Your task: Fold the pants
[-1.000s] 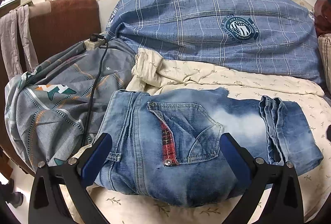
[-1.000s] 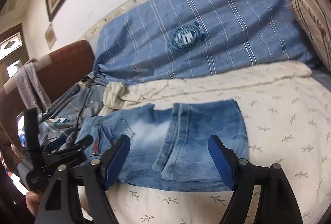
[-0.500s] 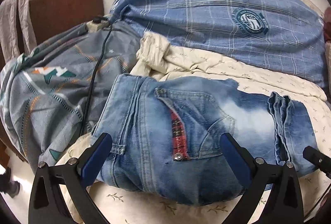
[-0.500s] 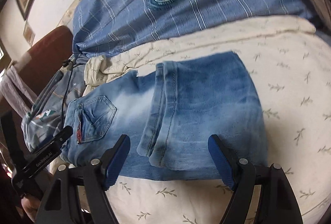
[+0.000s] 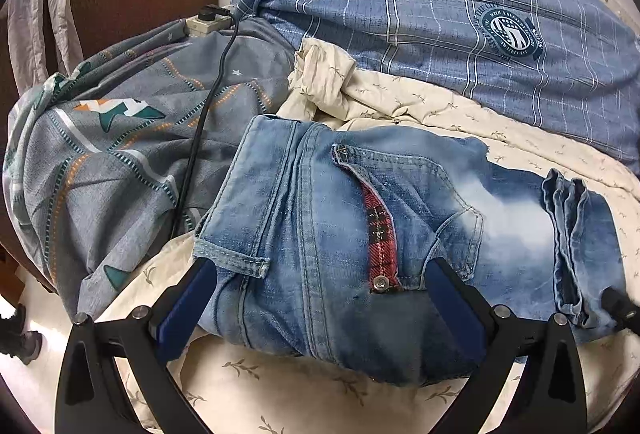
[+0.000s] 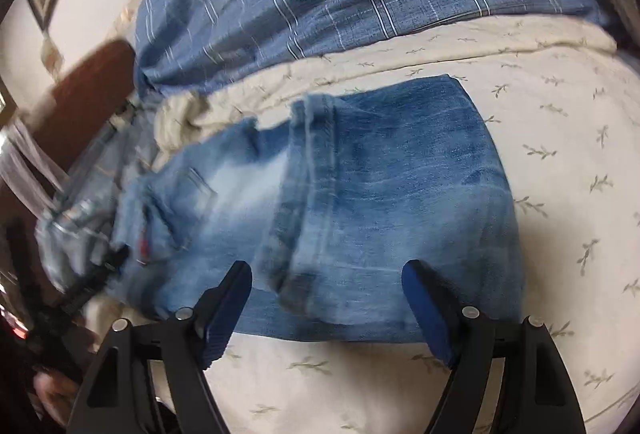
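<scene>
Jeans (image 5: 400,234) lie folded on cream bedsheet (image 5: 280,386), center frame. Left gripper (image 5: 324,298) & right gripper (image 6: 328,294) both spread wide at 6 o'clock, holding nothing. Blue pillow (image 5: 420,13) at 12; badge text unreadable.

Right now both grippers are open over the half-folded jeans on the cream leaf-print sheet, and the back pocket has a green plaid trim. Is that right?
Not quite: the pocket trim is red plaid, as the left wrist view shows. The rest holds: the left gripper and right gripper are open over the half-folded jeans on the cream leaf-print sheet.
</scene>
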### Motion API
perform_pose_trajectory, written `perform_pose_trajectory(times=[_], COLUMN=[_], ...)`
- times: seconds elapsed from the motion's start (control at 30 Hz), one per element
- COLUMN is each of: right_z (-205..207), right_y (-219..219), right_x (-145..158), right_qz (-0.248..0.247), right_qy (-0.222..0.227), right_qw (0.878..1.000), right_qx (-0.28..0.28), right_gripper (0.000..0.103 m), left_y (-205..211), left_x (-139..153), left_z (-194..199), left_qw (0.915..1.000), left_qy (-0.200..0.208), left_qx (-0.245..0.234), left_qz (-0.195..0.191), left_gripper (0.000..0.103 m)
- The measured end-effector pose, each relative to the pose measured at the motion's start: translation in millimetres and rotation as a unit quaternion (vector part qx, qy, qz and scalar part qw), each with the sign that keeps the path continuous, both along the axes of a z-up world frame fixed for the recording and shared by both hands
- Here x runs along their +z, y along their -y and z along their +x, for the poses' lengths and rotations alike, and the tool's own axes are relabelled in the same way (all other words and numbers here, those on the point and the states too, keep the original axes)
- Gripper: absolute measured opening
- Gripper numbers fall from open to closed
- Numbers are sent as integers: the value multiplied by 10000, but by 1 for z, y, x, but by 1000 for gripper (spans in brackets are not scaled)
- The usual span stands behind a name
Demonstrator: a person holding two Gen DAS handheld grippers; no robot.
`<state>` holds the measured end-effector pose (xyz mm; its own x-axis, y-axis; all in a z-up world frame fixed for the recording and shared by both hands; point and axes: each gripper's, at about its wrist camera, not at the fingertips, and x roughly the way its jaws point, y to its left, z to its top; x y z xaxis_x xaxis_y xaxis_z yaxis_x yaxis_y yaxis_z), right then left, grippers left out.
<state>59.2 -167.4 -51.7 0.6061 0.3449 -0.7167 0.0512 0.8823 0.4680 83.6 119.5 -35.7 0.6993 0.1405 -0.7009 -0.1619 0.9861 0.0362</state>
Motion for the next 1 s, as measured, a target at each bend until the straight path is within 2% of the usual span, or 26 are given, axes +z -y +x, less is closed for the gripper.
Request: perform_pose_trajectory(times=[0.07,0.2,0.33,0.43,0.5,0.7,0.8,0.9,1.0], right_z=[-3,-6,-9,-11,-12,-15,-17,-17,-16], right_y=[8,19,26,29,30,26,25,25,26], right_x=[5,10,17,21,23,30,32,33,34], right_qz=[303,323,252,181,238,192,185,166,236], right_qy=[74,136,227,280,309,439,485,513,517], right_qw=[9995,9992,9991,9991,9989,9986,9985,9984,9982], right_qx=[-8,-197,-261,-279,-262,-205,-168,-156,-169], right_gripper=[80,80,80,80,80,80,80,80,80], left_y=[0,-12,-37,-56,-64,-69,-74,-78,-80], left_x=[1,1,-3,-6,-6,-3,-5,-13,-15], left_z=[-3,-7,-13,-23,-31,-47,-53,-58,-56], left_qw=[10000,9995,9958,9892,9857,9815,9744,9624,9538], left_qy=[25,30,-58,-72,-23,104,45,-214,-388], left_qx=[11,258,625,895,913,672,592,523,582], left_qz=[22,-179,-670,-1159,-1418,-1790,-2170,-2656,-2921], left_gripper=[103,103,103,103,103,103,103,103,103])
